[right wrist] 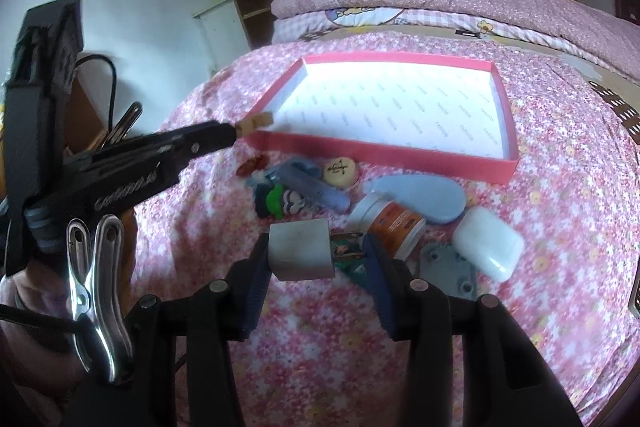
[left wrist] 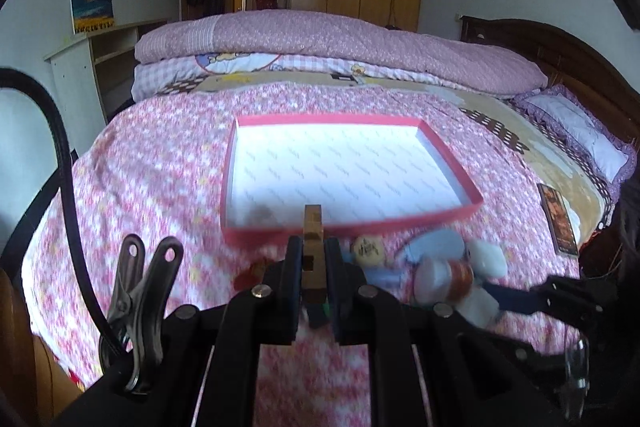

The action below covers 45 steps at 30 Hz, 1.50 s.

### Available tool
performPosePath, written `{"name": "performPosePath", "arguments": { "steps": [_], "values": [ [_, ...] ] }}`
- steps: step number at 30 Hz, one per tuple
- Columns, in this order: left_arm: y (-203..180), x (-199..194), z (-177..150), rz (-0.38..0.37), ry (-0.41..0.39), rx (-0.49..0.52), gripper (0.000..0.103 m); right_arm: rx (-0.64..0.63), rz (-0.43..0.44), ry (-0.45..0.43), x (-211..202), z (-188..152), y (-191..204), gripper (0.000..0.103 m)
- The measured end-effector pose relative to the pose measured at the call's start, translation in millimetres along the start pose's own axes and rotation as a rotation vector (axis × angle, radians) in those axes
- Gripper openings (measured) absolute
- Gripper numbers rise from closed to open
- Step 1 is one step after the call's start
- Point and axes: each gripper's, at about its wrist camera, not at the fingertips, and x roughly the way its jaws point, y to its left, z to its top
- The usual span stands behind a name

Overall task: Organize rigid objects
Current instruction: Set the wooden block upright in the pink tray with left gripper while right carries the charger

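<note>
Between the closed fingers of the left gripper (left wrist: pixel 313 259), a small wooden block (left wrist: pixel 312 227) stands clamped upright, its tip level with the near wall of the pink tray (left wrist: pixel 352 225); seen from the right wrist, the block (right wrist: pixel 256 122) sits at the tray's near-left corner (right wrist: pixel 256 139), presumably poised for release inside. The right gripper (right wrist: pixel 316 251) brackets a white plug adapter (right wrist: pixel 301 249), one pad against its body and the other at the prongs, apparently gripping it. Beyond lie the remaining items, close together on the floral bedspread (right wrist: pixel 320 347): round token (right wrist: pixel 340 170), orange-labelled jar (right wrist: pixel 390 223), blue oval case (right wrist: pixel 424 197), white case (right wrist: pixel 488 247). The tray floor is bare, leaving ample room; its low walls are the only edges to clear.
</note>
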Motion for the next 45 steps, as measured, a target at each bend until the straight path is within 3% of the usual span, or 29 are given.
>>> {"name": "performPosePath", "arguments": {
  "steps": [13, 30, 32, 34, 36, 45],
  "values": [
    [8.9, 67.1, 42.9, 0.058, 0.022, -0.030, 0.012, 0.027, -0.027, 0.000, -0.3, 7.0, -15.3, 0.046],
    [14.9, 138.9, 53.3, 0.094, 0.106, -0.028, 0.012, 0.061, -0.063, -0.011, 7.3, 25.6, -38.2, 0.046],
    [15.3, 140.3, 52.7, 0.114, 0.099, -0.033, 0.016, 0.066, -0.068, -0.012, 8.9, 28.4, -40.7, 0.046],
    [14.8, 140.4, 52.5, 0.119, 0.098, -0.033, 0.032, 0.068, -0.074, -0.013, 10.7, 31.9, -42.8, 0.046],
    [15.6, 138.1, 51.8, 0.131, 0.097, -0.037, 0.038, 0.070, -0.077, -0.016, 11.8, 35.7, -45.4, 0.046],
    [17.8, 127.5, 45.4, 0.124, 0.116, -0.055, 0.041, 0.086, -0.100, -0.027, 20.8, 60.0, -60.1, 0.046]
  ]
}}
